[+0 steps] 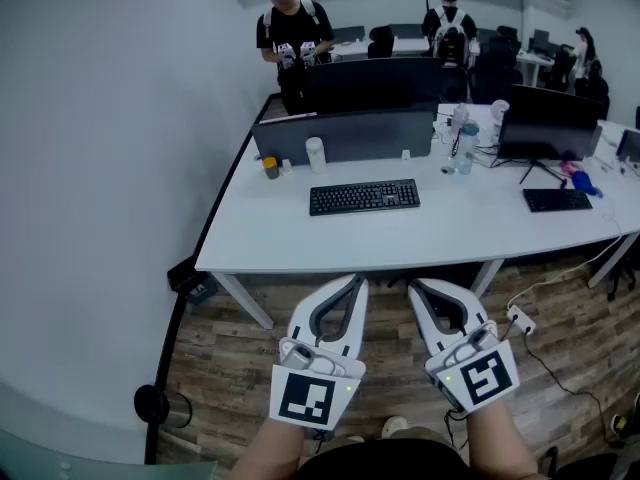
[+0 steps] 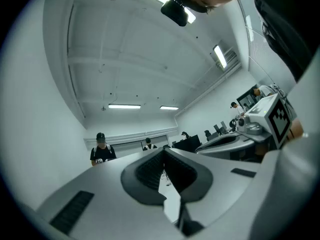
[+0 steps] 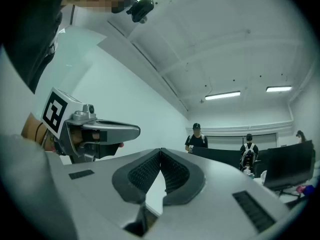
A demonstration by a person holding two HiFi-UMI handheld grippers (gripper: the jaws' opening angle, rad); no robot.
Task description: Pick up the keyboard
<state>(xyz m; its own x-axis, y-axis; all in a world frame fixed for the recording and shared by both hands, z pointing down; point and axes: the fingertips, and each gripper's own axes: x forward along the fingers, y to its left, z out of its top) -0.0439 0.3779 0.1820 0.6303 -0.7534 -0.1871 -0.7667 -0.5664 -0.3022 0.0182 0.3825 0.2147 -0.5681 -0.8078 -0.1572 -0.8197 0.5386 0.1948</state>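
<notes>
A black keyboard [image 1: 364, 197] lies flat in the middle of the white desk [image 1: 270, 238], well ahead of both grippers. My left gripper [image 1: 353, 283] is held over the wooden floor in front of the desk, shut with nothing in it. Beside it my right gripper [image 1: 416, 287] is likewise shut and empty. Both point slightly upward toward the desk. In the left gripper view my left gripper [image 2: 164, 152] shows its pads touching at the tips; the right gripper view shows the same for my right gripper [image 3: 160, 151]. The keyboard is hidden in both gripper views.
On the desk stand a white cup [image 1: 316, 154], a small jar [image 1: 270, 168], bottles [image 1: 462, 148], a monitor [image 1: 548, 124] and a second keyboard [image 1: 557, 199]. A dark divider [image 1: 345, 133] runs along its back. People stand behind the desk. A power strip [image 1: 520, 320] lies on the floor at right.
</notes>
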